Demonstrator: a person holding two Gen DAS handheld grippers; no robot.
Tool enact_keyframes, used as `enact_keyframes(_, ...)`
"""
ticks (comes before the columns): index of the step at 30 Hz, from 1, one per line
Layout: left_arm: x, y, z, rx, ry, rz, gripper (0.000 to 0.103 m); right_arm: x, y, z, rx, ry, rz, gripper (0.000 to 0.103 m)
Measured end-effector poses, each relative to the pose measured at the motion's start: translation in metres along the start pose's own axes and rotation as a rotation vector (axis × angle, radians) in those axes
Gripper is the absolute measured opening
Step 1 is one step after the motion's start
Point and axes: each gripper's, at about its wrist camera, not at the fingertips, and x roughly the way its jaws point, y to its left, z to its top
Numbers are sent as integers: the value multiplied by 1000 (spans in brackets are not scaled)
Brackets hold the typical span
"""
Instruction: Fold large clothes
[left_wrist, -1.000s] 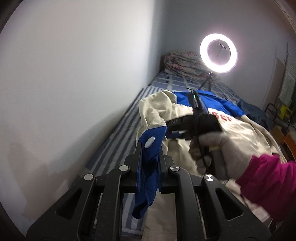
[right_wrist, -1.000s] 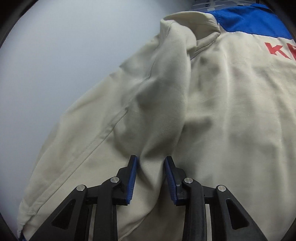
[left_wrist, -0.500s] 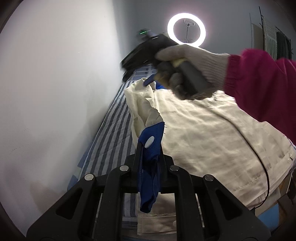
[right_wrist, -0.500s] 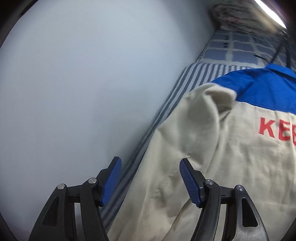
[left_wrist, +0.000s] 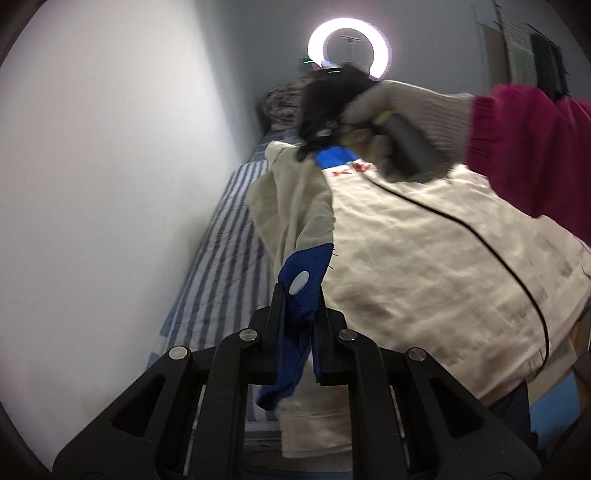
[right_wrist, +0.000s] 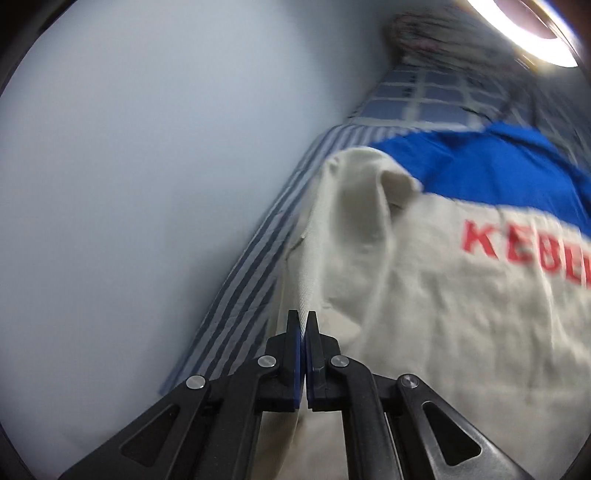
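Two grippers over a cream work jacket (left_wrist: 424, 266) spread on the striped bed (left_wrist: 225, 258), left gripper (left_wrist: 297, 295) clamped on its blue cuff (left_wrist: 301, 273), right gripper (right_wrist: 302, 325) closed, empty, ring light (left_wrist: 350, 48) far.

The right tongs (left_wrist: 314, 147) were a dark blur in the left wrist view, their tips lost against the jacket (left_wrist: 424, 258). The red lettering (right_wrist: 524, 247) ran off the right wrist picture's edge, unreadable past a few letters. The ring light (right_wrist: 524, 33) was cropped there, and the bundle (right_wrist: 436, 29) beneath it smeared.
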Motion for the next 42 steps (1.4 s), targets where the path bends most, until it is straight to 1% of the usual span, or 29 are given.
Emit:
enact_keyframes(2,0,-10,-5,30,19,-28,10,-17,-38,-24,114,-39,39,0)
enact_keyframes(3,1,-13,-8,41,37,-45,10,-19,-58,-41,167,-34,32,0)
enact_keyframes(4,1,-16,-9,50,51,-57,12,-16,-71,-53,194,-14,21,0)
enact_keyframes(6,-1,-23,-14,64,71,-91,15,0,-97,-82,245,72,7,2)
enact_keyframes(8,-6,-25,-17,61,80,-126,24,9,-110,-98,267,115,-22,11)
enact_keyframes(9,-10,-24,-18,53,82,-147,35,9,-113,-104,266,123,-32,12)
enact_keyframes(10,-14,-23,-18,39,80,-168,46,5,-114,-109,263,114,-13,18)
enact_keyframes(11,-16,-23,-18,24,77,-188,49,1,-113,-110,261,111,2,23)
enact_keyframes(12,-22,-17,-18,-11,73,-219,50,-6,-111,-114,252,110,18,35)
enact_keyframes(13,-25,-11,-18,-42,73,-248,50,-14,-107,-118,237,107,23,38)
enact_keyframes(15,-33,8,-18,-130,69,-294,51,-27,-98,-126,209,114,39,39)
enact_keyframes(18,-34,45,-18,-284,70,-298,51,-39,-91,-142,195,142,89,41)
enact_keyframes(20,-30,63,-17,-354,87,-252,51,-43,-88,-153,190,164,124,43)
enact_keyframes(21,-25,71,-18,-387,99,-241,51,-45,-82,-162,181,182,134,47)
enact_keyframes(22,-16,79,-18,-423,128,-235,51,-46,-77,-171,169,199,126,48)
enact_keyframes(24,-2,85,-22,-461,170,-232,48,-41,-76,-178,151,230,107,48)
enact_keyframes(26,11,85,-27,-470,209,-223,42,-38,-71,-193,154,261,119,48)
enact_keyframes(28,26,83,-32,-477,257,-220,34,-36,-65,-211,168,295,166,48)
enact_keyframes(30,31,80,-38,-492,282,-220,33,-35,-55,-224,154,321,208,46)
enact_keyframes(31,33,80,-40,-495,287,-211,33,-34,-48,-229,133,336,222,24)
enact_keyframes(32,33,79,-40,-495,287,-207,33,-34,-40,-234,104,352,233,13)
enact_keyframes(33,32,79,-41,-497,285,-204,33,-38,-34,-236,84,354,211,7)
enact_keyframes(34,29,80,-40,-504,280,-202,33,-47,-33,-237,77,331,200,2)
enact_keyframes(36,27,79,-40,-508,277,-208,33,-70,-38,-237,67,283,185,2)
enact_keyframes(37,30,78,-40,-507,281,-215,33,-82,-44,-240,54,261,140,3)
enact_keyframes(39,37,74,-44,-517,308,-235,33,-83,-53,-242,39,266,86,11)
enact_keyframes(40,42,72,-46,-528,323,-252,33,-83,-57,-244,54,280,101,23)
enact_keyframes(41,47,69,-48,-544,342,-277,33,-87,-64,-248,90,291,150,33)
enact_keyframes(42,52,66,-50,-562,360,-303,33,-89,-66,-250,113,285,177,47)
